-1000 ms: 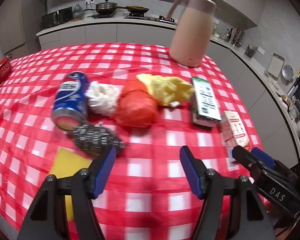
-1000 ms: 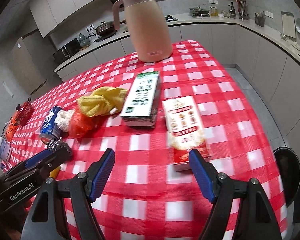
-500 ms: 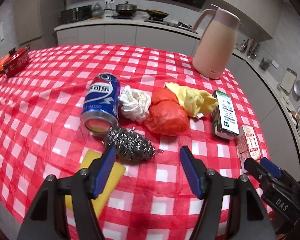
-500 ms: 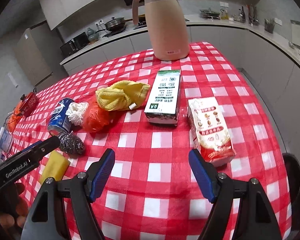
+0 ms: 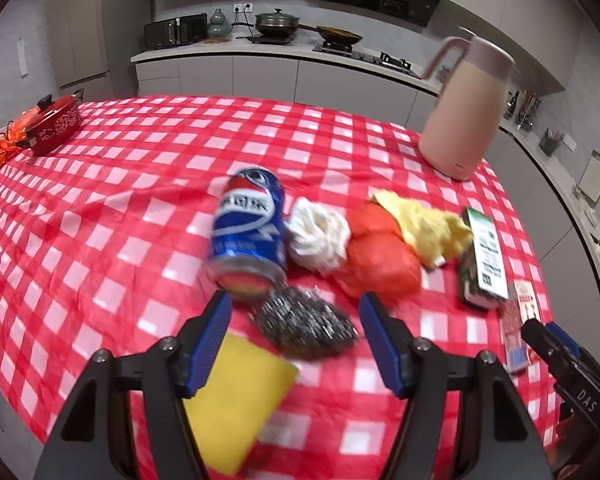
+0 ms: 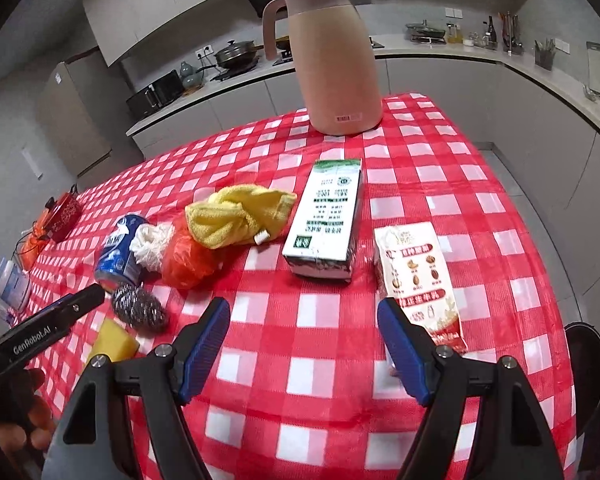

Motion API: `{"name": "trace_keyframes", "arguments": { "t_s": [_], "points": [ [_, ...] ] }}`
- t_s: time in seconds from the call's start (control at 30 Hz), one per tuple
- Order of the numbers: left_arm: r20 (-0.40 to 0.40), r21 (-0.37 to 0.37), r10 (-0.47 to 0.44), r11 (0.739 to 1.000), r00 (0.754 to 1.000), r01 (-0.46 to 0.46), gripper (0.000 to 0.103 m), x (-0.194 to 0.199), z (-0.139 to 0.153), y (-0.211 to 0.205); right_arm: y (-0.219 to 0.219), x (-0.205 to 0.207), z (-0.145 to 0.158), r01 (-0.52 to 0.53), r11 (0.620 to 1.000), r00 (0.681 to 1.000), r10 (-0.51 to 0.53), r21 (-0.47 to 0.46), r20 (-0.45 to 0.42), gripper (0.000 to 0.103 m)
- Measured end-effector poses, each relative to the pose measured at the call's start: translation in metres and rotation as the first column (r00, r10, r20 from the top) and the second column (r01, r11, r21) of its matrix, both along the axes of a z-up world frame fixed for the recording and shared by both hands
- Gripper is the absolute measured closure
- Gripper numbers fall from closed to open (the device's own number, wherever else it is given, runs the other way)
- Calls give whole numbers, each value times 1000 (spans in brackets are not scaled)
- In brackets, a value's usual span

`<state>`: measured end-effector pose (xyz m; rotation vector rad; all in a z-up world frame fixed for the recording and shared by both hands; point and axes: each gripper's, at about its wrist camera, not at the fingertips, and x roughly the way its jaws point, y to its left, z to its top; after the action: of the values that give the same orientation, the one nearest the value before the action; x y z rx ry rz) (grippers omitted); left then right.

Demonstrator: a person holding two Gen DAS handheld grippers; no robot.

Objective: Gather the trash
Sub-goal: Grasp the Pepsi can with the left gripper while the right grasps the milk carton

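Nearest, the left gripper (image 5: 294, 334) hangs over the red-checked worktop (image 5: 100, 240) with its blue fingers (image 5: 212, 332) spread and nothing pinched between them; a yellow sponge (image 5: 236, 400) lies under the left-hand finger, and a steel scourer (image 5: 302, 326) sits in the gap just beyond the tips. The right gripper (image 6: 304, 344) is likewise spread wide and empty over bare cloth, with a snack packet (image 6: 418, 284) lying flat beside its right-hand finger, at about 1 o'clock from the tips.

Just beyond the scourer, at 11 o'clock, a blue soda can (image 5: 248, 232) lies on its side, its open end toward the camera. To its right run a wad of white paper (image 5: 320, 236), a crumpled orange bag (image 5: 380, 264) and a yellow cloth (image 5: 424, 228), each touching the next. A green-and-white carton (image 6: 326, 220) lies flat at 12 o'clock from the right gripper, between the cloth and the snack packet.

Farther off, a pink jug (image 6: 336, 56) stands upright near the worktop's far edge, and a small red pot (image 5: 56, 120) sits at the far corner, around 10 o'clock in the left view.
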<state>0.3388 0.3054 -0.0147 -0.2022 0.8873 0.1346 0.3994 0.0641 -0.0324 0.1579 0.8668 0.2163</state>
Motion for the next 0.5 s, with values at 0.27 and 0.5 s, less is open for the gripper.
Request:
{"name": "trace_keyframes", "arguments": {
  "t_s": [0.27, 0.5],
  "points": [
    [-18, 11, -55, 998, 998, 56, 35, 34, -8, 22, 24, 21, -3, 70, 997, 998, -70, -19, -2, 25],
    [-49, 5, -65, 998, 997, 65, 35, 63, -24, 40, 27, 49, -14, 130, 990, 991, -131, -61, -18, 25]
  ]
}}
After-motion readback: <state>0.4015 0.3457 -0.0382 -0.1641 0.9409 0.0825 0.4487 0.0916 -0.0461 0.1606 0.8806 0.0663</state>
